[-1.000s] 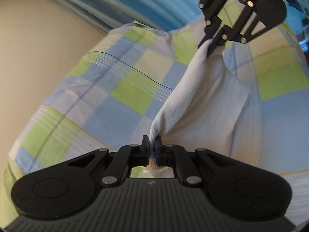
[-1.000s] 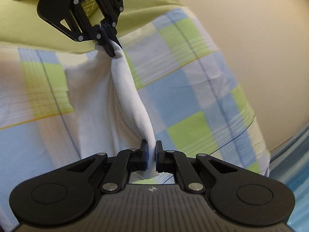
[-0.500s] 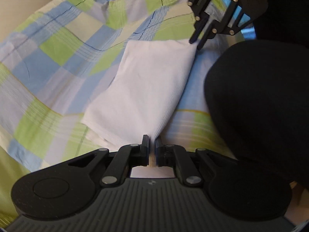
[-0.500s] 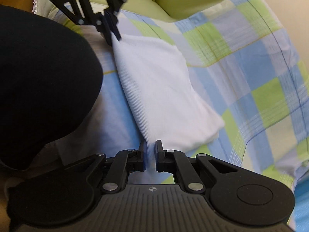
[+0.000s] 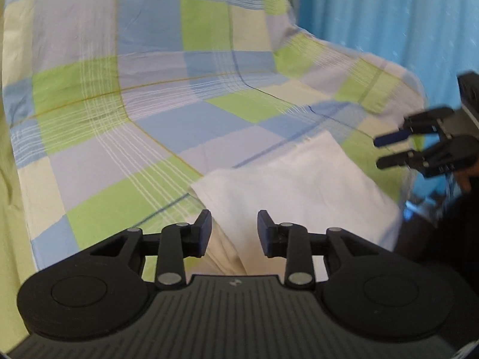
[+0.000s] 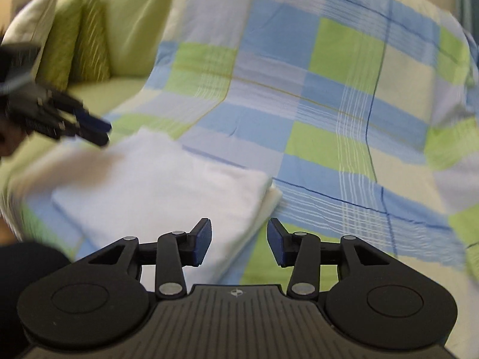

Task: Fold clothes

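A white ribbed garment (image 5: 302, 191) lies folded flat on the checked bedspread (image 5: 149, 104). My left gripper (image 5: 234, 229) is open just above its near corner, holding nothing. In the right wrist view the same folded garment (image 6: 161, 188) lies at lower left, and my right gripper (image 6: 238, 240) is open over its near right edge. Each gripper shows in the other's view: the right gripper (image 5: 389, 151) at the far right with its fingers apart, the left gripper (image 6: 98, 131) blurred at the far left.
The blue, green and white checked bedspread (image 6: 329, 104) covers most of the bed. Green pillows (image 6: 89, 39) stand at the back left. A blue curtain (image 5: 389, 15) hangs beyond the bed's far side. A dark sleeve (image 5: 443, 224) is at the right.
Both grippers held the white garment stretched in the air, laid it down folded on the bedspread, then opened and let it go. Both have drawn back from it.
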### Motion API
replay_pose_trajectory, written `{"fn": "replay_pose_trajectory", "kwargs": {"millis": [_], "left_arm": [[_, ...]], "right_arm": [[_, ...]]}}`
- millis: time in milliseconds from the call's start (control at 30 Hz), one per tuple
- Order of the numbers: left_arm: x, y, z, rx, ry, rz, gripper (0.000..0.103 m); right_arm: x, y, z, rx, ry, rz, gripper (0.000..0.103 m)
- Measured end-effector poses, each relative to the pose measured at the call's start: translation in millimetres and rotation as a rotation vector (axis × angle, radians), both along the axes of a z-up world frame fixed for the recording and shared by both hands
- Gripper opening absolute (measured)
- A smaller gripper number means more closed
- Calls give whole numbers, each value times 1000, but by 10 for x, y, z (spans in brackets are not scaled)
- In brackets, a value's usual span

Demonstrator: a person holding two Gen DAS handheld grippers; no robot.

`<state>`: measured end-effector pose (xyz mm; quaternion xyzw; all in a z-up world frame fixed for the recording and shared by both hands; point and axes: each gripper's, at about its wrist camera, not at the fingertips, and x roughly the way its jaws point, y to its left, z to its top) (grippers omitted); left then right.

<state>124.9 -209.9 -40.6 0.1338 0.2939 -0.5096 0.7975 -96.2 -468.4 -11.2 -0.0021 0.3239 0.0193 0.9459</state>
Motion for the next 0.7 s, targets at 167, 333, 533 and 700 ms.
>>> {"fn": "replay_pose_trajectory", "kwargs": {"millis": [167, 333, 533, 700], "left_arm": [[352, -218, -101, 8, 101, 27, 38], [557, -307, -211, -17, 208, 30, 39], [458, -337, -245, -37, 186, 9, 13], [160, -186, -81, -83, 134, 37, 9]], "right_arm": [[273, -333, -66, 228, -17, -71, 47], [466, -515, -203, 342, -3, -101, 48], [554, -531, -313, 378, 29, -117, 6], [437, -495, -238, 386, 36, -120, 4]]}}
